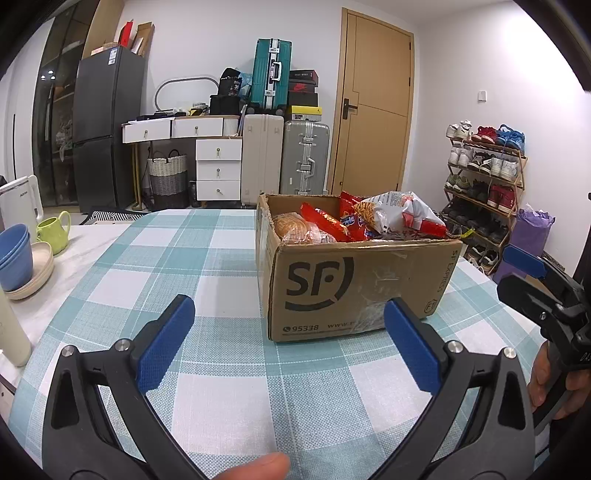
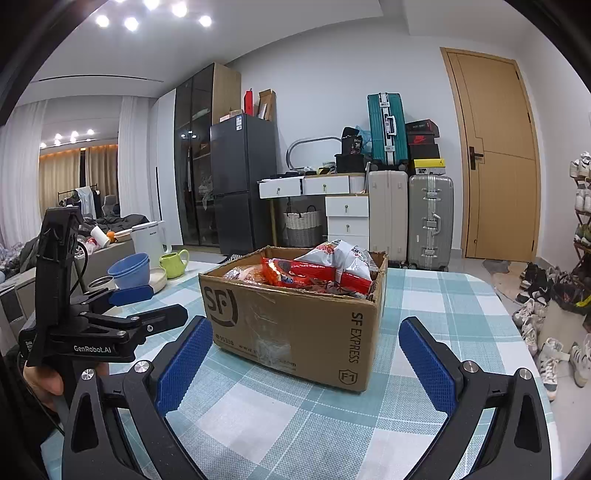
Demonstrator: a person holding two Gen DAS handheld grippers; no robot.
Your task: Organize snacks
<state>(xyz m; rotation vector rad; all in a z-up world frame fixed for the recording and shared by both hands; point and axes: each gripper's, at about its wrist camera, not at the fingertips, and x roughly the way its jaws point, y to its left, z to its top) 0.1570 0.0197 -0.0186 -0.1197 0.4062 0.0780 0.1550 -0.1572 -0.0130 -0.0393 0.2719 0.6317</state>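
ahead of my left tongs (image 1: pixel 288 343), spread wide with nothing between the ribbed blue pads, the corrugated cardboard box (image 1: pixel 354 284) reads "sf", "95338" and "sf express", with crinkly red and white snack packets (image 1: pixel 369 219) heaped inside on the checked table (image 1: pixel 207 258). my right tongs (image 2: pixel 304 360) are equally released, the box just beyond their tips. only the right view shows "genrobot.ai" on the other tool's body and the ceiling lights (image 2: pixel 151 14); only the left shows the shoe rack (image 1: pixel 484 177).

A lived-in home: a checked-cloth dining table (image 1: pixel 229 251), a fridge (image 1: pixel 107 125), stacked suitcases (image 1: pixel 271 74), a full shoe rack (image 1: pixel 484 177) and a wooden door (image 1: pixel 373 103).
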